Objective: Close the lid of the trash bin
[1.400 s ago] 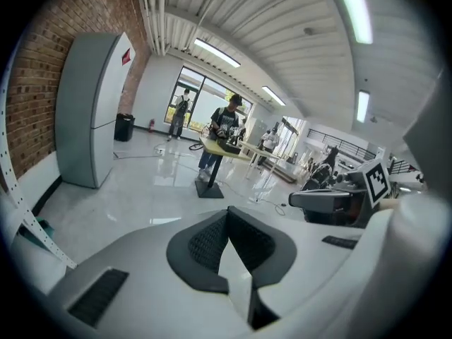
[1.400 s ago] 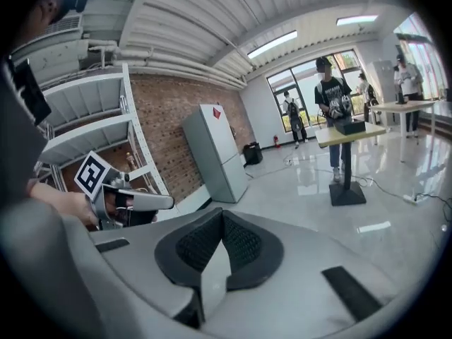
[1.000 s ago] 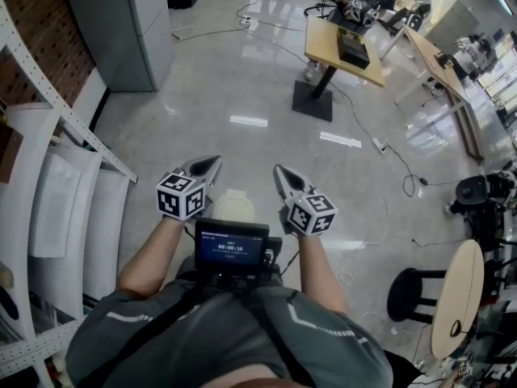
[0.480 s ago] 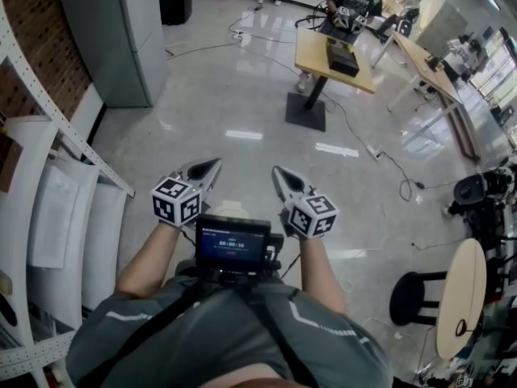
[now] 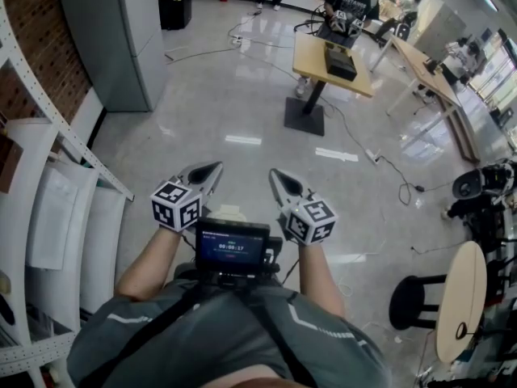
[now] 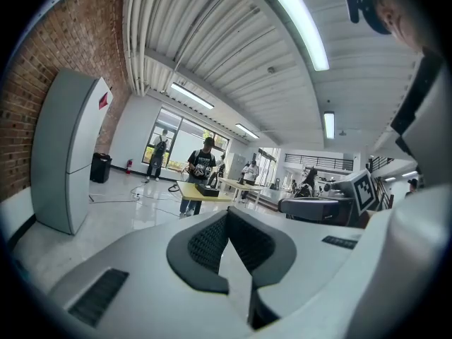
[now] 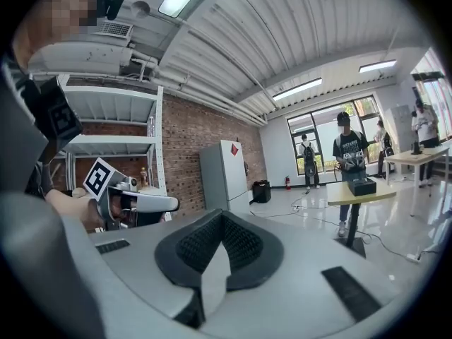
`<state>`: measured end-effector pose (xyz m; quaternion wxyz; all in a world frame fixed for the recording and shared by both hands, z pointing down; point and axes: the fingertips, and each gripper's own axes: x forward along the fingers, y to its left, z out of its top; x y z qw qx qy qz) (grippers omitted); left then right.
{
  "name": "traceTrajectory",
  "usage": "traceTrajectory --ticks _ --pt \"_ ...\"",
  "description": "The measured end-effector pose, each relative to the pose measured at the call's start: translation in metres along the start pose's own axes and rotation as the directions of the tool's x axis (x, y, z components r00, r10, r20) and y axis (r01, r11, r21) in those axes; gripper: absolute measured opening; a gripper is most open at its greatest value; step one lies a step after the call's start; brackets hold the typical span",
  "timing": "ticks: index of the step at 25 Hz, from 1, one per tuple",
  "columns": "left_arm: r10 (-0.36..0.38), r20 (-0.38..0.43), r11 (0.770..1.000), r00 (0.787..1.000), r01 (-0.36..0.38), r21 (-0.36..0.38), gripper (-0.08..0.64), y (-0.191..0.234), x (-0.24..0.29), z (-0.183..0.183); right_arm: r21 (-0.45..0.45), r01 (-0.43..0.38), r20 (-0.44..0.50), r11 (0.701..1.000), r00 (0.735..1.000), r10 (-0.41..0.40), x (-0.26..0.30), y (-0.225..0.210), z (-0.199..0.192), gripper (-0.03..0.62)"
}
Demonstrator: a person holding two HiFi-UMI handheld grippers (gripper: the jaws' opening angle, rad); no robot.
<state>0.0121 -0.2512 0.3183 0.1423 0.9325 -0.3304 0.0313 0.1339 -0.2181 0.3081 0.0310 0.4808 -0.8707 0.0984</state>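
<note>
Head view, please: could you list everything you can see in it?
Cabinet: one, grey, upper left.
Container: one, black, beyond the cabinet.
Shelving: one unit, white, left edge.
Desk: one, yellow top, black pedestal, top centre.
Box: one, black, on the desk.
Person: one, dark shirt, standing behind the desk.
Stool: one, black, lower right.
Round table: one, wooden, right of the stool.
Screen: one, dark, on the wearer's chest.
Left gripper, right gripper: two, grey, both shut, empty, held ahead of the wearer.

Glossy pale floor point(image 5: 242, 95), bearing: loose trailing cables point(image 5: 388, 164), grey cabinet point(image 5: 121, 31), black stool point(image 5: 412, 297), yellow-topped table point(image 5: 323, 59) on black base; black box point(image 5: 341, 65) on the tabletop
</note>
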Motion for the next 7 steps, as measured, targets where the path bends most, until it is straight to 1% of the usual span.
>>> traceTrajectory --ticks 7 --pt "0.002 0.010 1.000 1.000 -0.002 -0.008 -0.003 -0.0018 -0.0027 -0.0042 -0.004 -0.005 -0.010 1.000 1.000 0.005 -0.0019 0.0006 -0.0026 0.002"
